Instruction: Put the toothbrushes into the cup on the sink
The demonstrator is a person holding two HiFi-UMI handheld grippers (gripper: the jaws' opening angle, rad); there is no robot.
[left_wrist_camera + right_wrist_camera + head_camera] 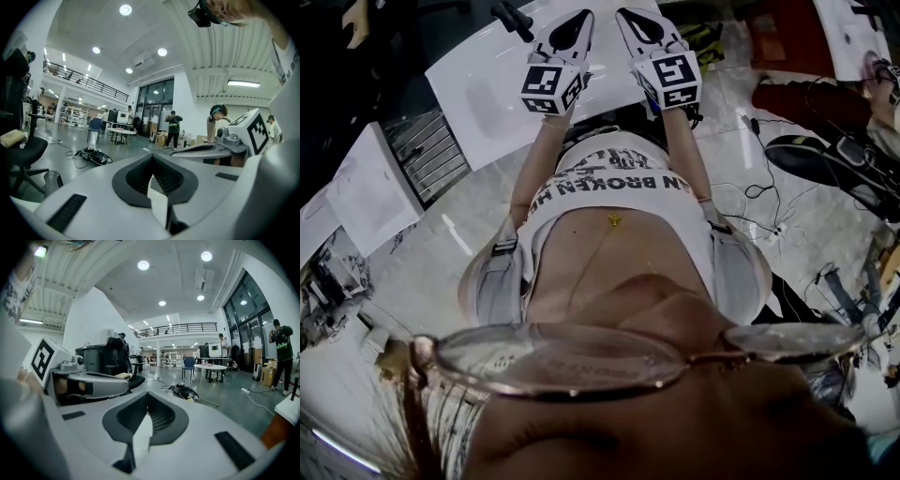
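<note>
Both grippers are held side by side, pointing level out into the hall, above a white sink (484, 86) with a black tap (512, 19). My left gripper (584, 13) is shut with nothing between its jaws, which meet in a point (152, 157) in the left gripper view. My right gripper (623, 13) is likewise shut and empty, its closed tip (147, 394) facing the open room. Each gripper shows in the other's view: the right one (220, 146) and the left one (89, 382). No toothbrush or cup is visible in any view.
A grey wire rack (429, 152) stands left of the sink. Cables (769, 202) trail over the floor at right. Out in the hall are a black office chair (21, 150), a round table (209, 367), a bag on the floor (184, 391) and people standing (174, 127).
</note>
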